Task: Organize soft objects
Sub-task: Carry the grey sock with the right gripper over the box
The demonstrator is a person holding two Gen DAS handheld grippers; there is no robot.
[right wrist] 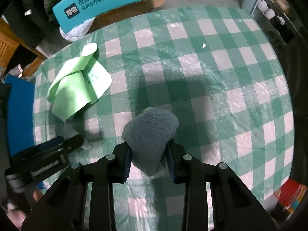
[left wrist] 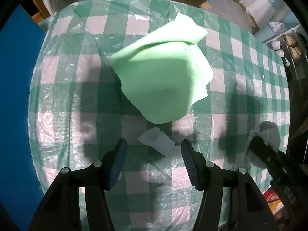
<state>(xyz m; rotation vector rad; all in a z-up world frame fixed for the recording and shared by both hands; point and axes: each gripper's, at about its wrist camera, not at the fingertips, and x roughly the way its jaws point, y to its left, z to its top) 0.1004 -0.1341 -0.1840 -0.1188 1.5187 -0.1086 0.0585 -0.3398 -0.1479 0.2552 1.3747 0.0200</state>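
A light green cloth (left wrist: pixel 163 73) lies crumpled on the checked tablecloth (left wrist: pixel 77 96), just beyond my left gripper (left wrist: pixel 154 150); it also shows in the right wrist view (right wrist: pixel 77 84) at the left. My left gripper is open and empty, and a small white paper piece (left wrist: pixel 157 142) lies between its fingertips. My right gripper (right wrist: pixel 149 154) is shut on a grey towel (right wrist: pixel 150 132) and holds it over the table's middle. The right gripper with the towel also shows at the right edge of the left wrist view (left wrist: pixel 265 140).
A teal sign board (right wrist: pixel 100 2) and a white plastic bag (right wrist: pixel 77 32) stand past the table's far edge. A blue panel (left wrist: pixel 17 96) is at the left. Shelves with white items (right wrist: pixel 269 9) are at the far right. A red packet (right wrist: pixel 290 194) lies beside the table.
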